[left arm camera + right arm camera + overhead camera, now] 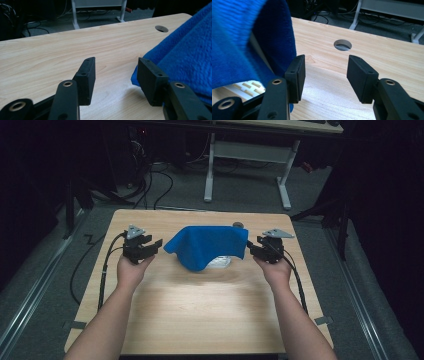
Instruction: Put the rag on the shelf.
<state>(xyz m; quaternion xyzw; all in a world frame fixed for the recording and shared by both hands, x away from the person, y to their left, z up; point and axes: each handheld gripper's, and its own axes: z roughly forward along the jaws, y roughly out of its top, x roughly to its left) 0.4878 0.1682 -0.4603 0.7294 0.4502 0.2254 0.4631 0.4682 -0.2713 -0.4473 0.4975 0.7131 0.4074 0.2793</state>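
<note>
The left gripper [159,243] has its jaws spread apart with only bare wood between them, the blue cloth [210,246] just beside the outer jaw at the right of the left gripper view; the right gripper [251,248] likewise holds its jaws wide and empty, the cloth hanging beside one jaw at the left of its view; in the high view the cloth sits draped over a pale object [220,261] at the centre of the desk [200,315]; a round hole [342,45] lies behind.
</note>
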